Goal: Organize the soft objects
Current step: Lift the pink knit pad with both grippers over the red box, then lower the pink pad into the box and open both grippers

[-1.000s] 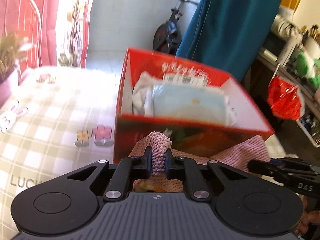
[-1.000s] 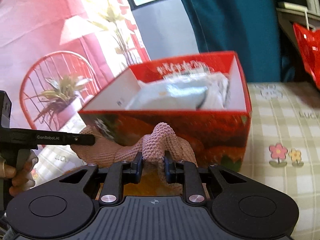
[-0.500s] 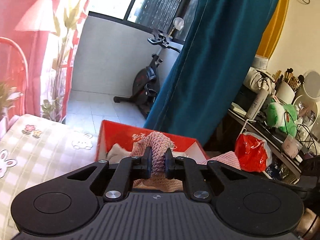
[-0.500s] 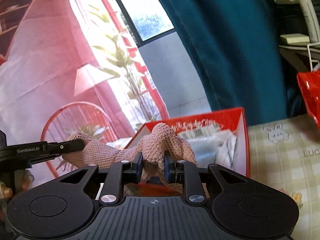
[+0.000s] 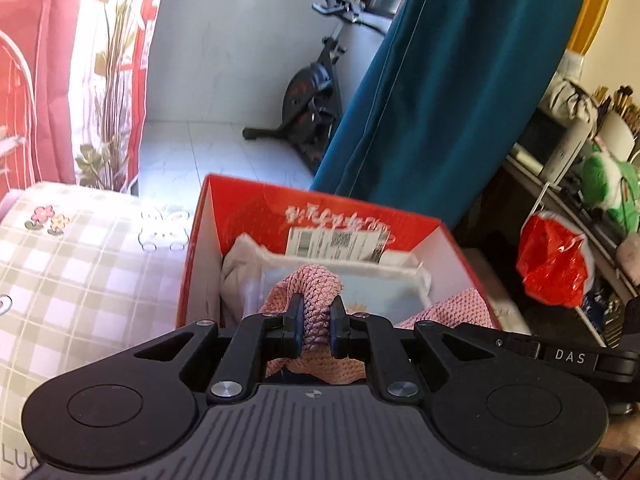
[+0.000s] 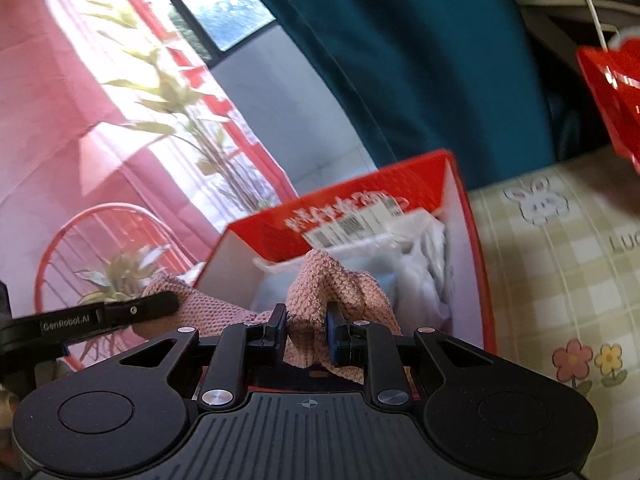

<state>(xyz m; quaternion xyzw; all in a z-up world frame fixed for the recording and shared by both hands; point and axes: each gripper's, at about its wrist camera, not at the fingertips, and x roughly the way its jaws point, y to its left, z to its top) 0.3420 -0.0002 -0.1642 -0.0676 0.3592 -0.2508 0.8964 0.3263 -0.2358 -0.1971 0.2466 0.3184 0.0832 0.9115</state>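
Observation:
A pink knitted cloth (image 5: 316,284) is held between both grippers. My left gripper (image 5: 317,326) is shut on one bunched end of it. My right gripper (image 6: 307,330) is shut on the other end (image 6: 328,280). The cloth hangs over the open red cardboard box (image 5: 320,210), which also shows in the right wrist view (image 6: 400,172). The box holds folded white and pale blue soft items (image 5: 372,284). The right gripper's arm shows at the right of the left wrist view (image 5: 568,356); the left one's arm shows at the left of the right wrist view (image 6: 96,316).
The box stands on a checked cloth with flower and rabbit prints (image 5: 80,264). A teal curtain (image 5: 440,100) hangs behind the box. A red plastic bag (image 5: 554,264) hangs at a cluttered shelf on the right. An exercise bike (image 5: 312,92) stands on the floor beyond.
Both grippers lifted the pink cloth from in front of the box up over its rim. The cloth now hangs above the box's contents.

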